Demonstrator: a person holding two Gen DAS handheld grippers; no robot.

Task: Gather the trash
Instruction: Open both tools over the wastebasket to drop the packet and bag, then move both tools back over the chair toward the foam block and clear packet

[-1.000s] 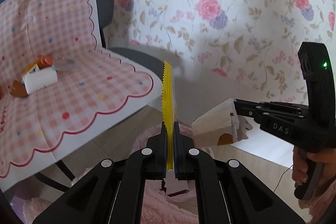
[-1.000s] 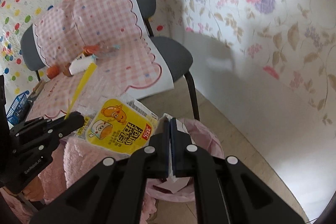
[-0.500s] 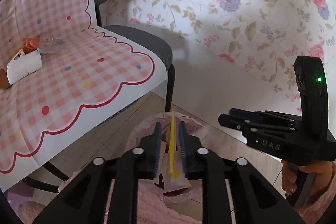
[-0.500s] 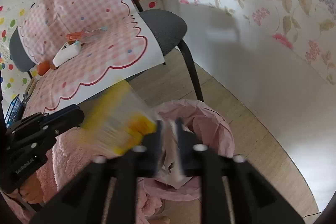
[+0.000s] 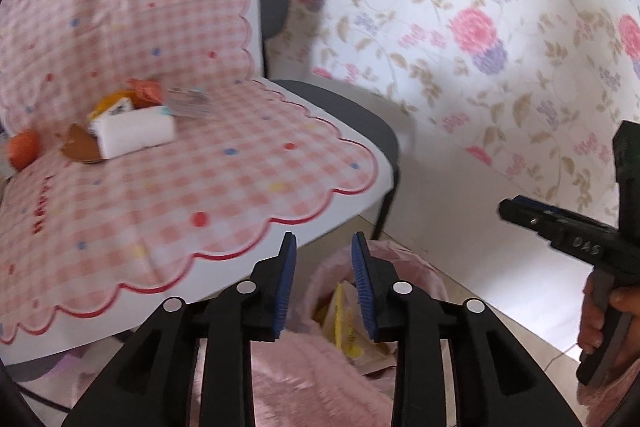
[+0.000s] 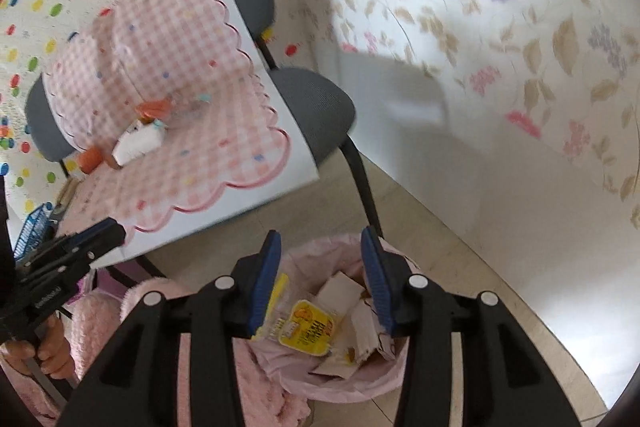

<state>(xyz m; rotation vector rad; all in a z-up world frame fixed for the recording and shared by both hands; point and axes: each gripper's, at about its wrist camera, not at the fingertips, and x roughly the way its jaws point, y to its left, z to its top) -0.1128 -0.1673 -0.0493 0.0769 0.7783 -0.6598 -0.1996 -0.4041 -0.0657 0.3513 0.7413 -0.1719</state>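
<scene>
**Both hand-held grippers empty over the bin**

I see my left hand-held gripper (image 5: 323,259) with its jaws opening and nothing between the blue pads (image 5: 285,283); past them lies the pink-lined bin (image 5: 404,263) on the floor. My right hand-held gripper (image 6: 320,259) is opening too, and it holds nothing. Straight below it, in the right wrist view, the bin (image 6: 348,383) holds the trash: a yellow wrapper (image 6: 308,327) lying flat, a second yellow piece (image 6: 276,295) standing on edge at the left side, and torn cardboard (image 6: 340,295) beside them. None of it touches either set of pads.

More trash sits on the chair (image 5: 340,115), which is draped with a pink checked cloth (image 5: 200,187). On the cloth I see a white box (image 5: 136,131), an orange wrapper (image 5: 144,91) just behind it, a clear crinkled wrapper (image 5: 188,101) to the right, a brown piece (image 5: 80,147) touching the box on its left, and an orange ball (image 5: 24,149) further left. The bin stands near the chair's front leg (image 6: 364,187).
</scene>
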